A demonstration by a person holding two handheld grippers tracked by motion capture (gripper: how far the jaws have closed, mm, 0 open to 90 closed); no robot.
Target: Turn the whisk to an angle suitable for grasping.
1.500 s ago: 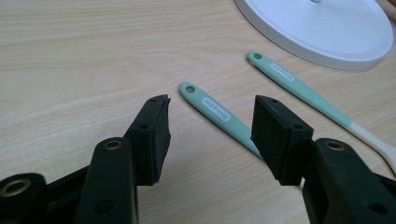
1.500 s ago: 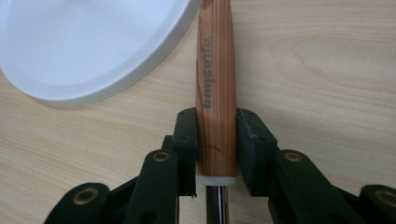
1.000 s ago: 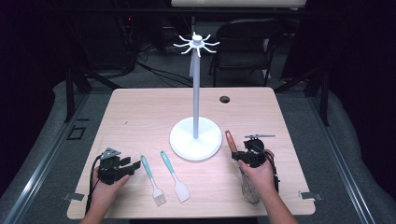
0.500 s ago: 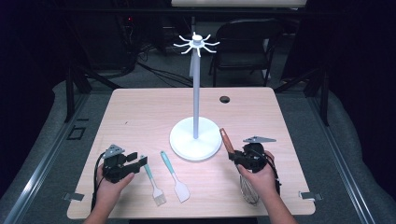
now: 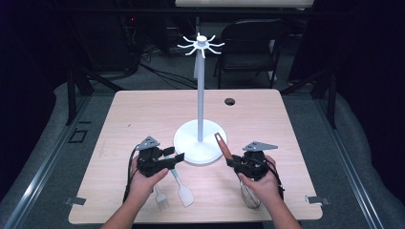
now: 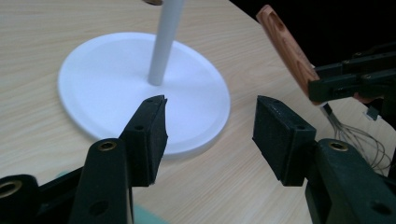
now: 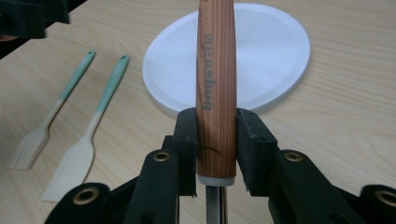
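A white utensil stand [image 5: 200, 143] with a tall pole and hooks [image 5: 200, 45] on top is at mid-table. My left gripper [image 5: 173, 155] hovers open at the base's left edge; in the left gripper view its jaws [image 6: 210, 121] hold nothing, with the base [image 6: 140, 88] just beyond. My right gripper [image 5: 230, 162] is shut on the wooden handle [image 5: 220, 143] of a whisk, whose wire head [image 5: 248, 195] hangs back under the hand. In the right gripper view the handle [image 7: 215, 70] stands upright between the pads of that gripper [image 7: 215, 126].
Two teal-handled utensils lie left of the base: a brush [image 7: 51, 126] and a spatula [image 7: 88, 144], also near the front edge as the spatula [image 5: 184, 193] and brush [image 5: 161, 200]. A dark cable hole [image 5: 229, 101] is at the back. A chair [image 5: 248, 43] stands behind the table.
My left hand has risen and moved right, from the table's left part to the edge of the stand base. The right hand with the whisk has shifted slightly toward the base.
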